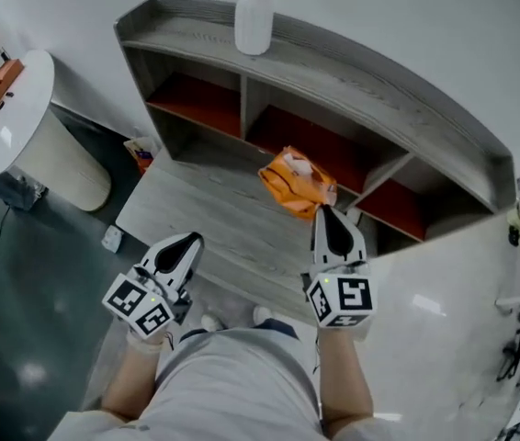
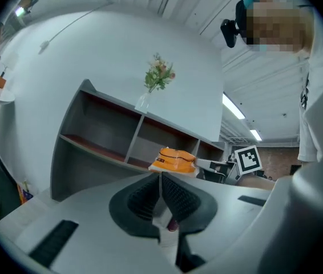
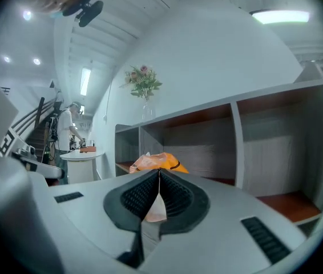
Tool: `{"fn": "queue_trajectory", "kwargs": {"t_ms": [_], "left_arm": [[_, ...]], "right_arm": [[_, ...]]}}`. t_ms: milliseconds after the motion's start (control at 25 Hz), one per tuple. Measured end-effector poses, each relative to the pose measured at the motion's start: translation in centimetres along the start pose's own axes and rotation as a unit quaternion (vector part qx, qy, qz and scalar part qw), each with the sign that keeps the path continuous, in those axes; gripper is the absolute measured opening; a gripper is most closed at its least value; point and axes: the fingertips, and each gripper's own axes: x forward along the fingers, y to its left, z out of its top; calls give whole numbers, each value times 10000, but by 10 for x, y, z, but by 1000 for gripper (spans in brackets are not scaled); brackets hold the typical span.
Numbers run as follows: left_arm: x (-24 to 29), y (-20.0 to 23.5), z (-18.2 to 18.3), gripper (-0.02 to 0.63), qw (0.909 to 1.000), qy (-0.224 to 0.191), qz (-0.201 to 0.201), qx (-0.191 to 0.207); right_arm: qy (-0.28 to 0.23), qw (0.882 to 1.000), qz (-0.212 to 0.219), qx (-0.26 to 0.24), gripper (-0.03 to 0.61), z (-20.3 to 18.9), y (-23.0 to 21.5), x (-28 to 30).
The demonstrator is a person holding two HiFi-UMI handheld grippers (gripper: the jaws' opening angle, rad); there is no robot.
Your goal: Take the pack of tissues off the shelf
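In front of me I see the long grey shelf (image 1: 398, 90), its open compartments floored in red. A round white table (image 1: 21, 108) stands off to my left. A white vase (image 1: 253, 21) with flowers sits on the shelf's top. The orange pack of tissues (image 1: 297, 182) is out of the compartments, hanging in the air before the shelf's middle. My right gripper (image 1: 324, 213) pinches its near edge, with the wrapper caught between the jaws. My left gripper (image 1: 193, 239) hangs lower left, well apart from the pack, its jaws pressed together on nothing.
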Motion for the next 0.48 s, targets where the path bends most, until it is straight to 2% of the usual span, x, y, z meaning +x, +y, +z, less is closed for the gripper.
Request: {"fn": "queue_trajectory", "kwargs": {"t_ms": [320,480], "left_arm": [[35,-28,-12,20,9957,324,-873,17],[42,-37,-21,20,9924,461,-1138,31]], "right_arm": [[57,9996,-250,119,23,-19,6,-49],[128,9992,-317,206,23,-31,13,-68]]}}
